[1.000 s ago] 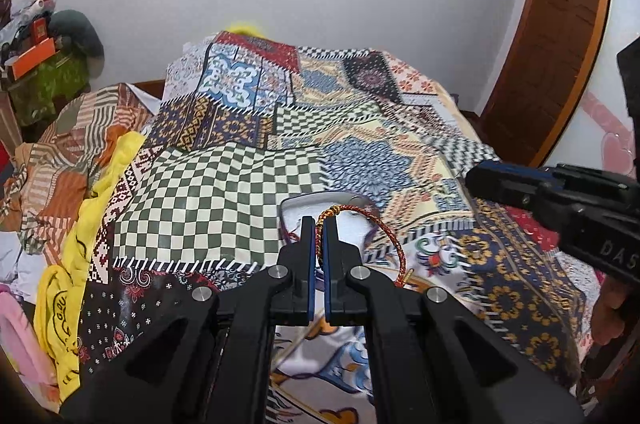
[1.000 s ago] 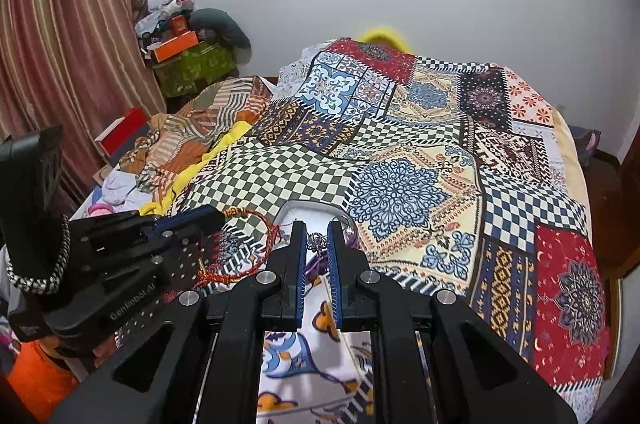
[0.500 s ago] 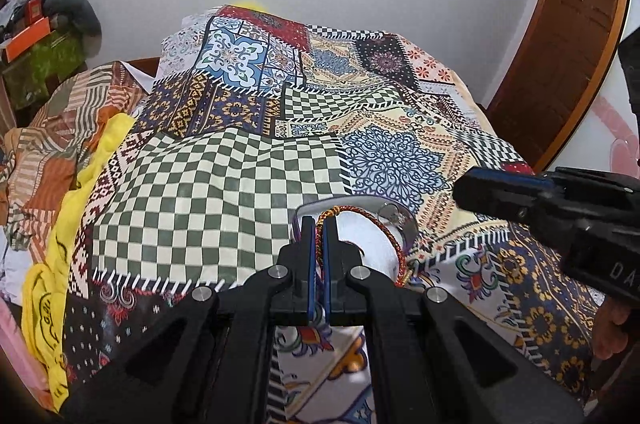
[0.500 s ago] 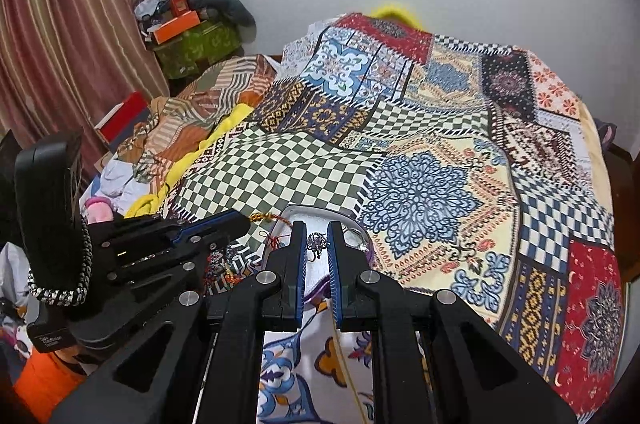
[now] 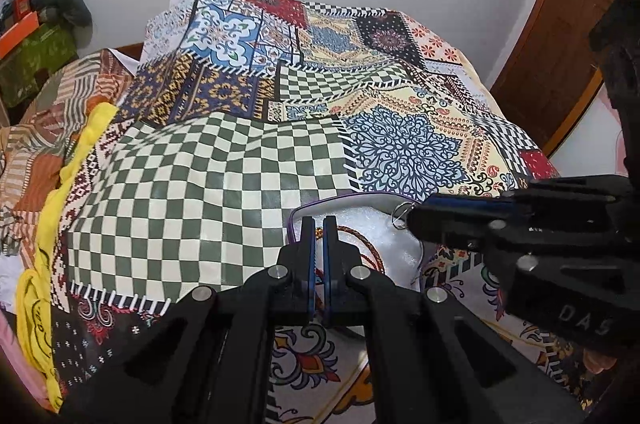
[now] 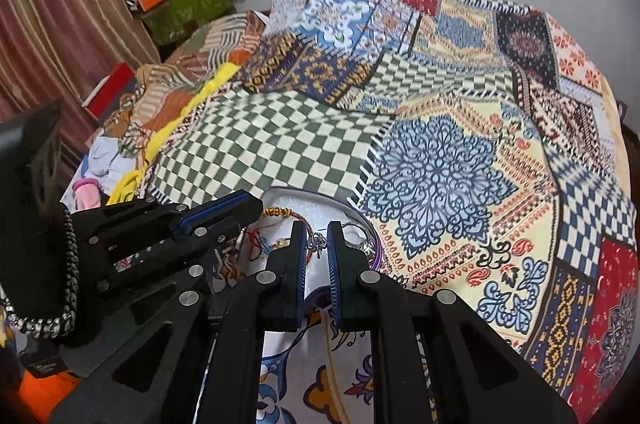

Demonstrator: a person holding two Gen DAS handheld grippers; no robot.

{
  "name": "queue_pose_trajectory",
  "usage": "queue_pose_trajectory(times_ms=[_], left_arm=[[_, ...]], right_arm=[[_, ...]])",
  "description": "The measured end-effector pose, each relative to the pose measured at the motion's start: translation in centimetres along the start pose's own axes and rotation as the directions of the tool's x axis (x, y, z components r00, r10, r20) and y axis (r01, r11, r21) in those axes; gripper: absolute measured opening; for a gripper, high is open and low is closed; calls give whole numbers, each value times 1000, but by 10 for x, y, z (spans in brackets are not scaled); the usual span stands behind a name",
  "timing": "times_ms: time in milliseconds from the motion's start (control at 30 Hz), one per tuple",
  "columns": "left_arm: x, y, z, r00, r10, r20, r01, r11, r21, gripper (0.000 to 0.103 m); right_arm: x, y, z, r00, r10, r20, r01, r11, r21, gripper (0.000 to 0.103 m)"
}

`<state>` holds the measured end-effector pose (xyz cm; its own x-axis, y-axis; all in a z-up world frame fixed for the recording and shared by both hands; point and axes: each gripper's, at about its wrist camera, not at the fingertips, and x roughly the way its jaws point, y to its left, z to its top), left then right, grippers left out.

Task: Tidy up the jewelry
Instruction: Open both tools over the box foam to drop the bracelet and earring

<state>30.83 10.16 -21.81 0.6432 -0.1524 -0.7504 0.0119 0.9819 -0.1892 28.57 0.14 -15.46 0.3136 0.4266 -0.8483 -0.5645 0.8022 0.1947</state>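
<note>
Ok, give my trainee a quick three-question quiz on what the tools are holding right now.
1. True or false: the left tool is shut on the bracelet.
2. What does the right tool grip? A) a silver charm B) a watch C) a coin
3. What white thing on the quilt lies under both tools?

Key: 1 true; 2 A; 3 the case.

Red-gold braided bracelet (image 5: 370, 244) over white tray (image 5: 400, 244), small silver charm (image 6: 318, 244) above same tray
</note>
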Motion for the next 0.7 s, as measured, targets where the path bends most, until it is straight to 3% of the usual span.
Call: queue_pose_trajectory(times_ms=[333,533,700], left_arm=[[-15,2,-2,1000,26,13,-26,1000,3,2],[-37,5,0,999,41,28,-41,999,1,9],[-57,-1,0,998,42,50,-43,999,7,24]], right_arm=[[7,-3,-1,997,48,-67,-46,998,30,9],[-7,2,0,999,22,-43,-22,1000,14,22],[-35,8,-3,999,-23,23,23,1000,-17,22]])
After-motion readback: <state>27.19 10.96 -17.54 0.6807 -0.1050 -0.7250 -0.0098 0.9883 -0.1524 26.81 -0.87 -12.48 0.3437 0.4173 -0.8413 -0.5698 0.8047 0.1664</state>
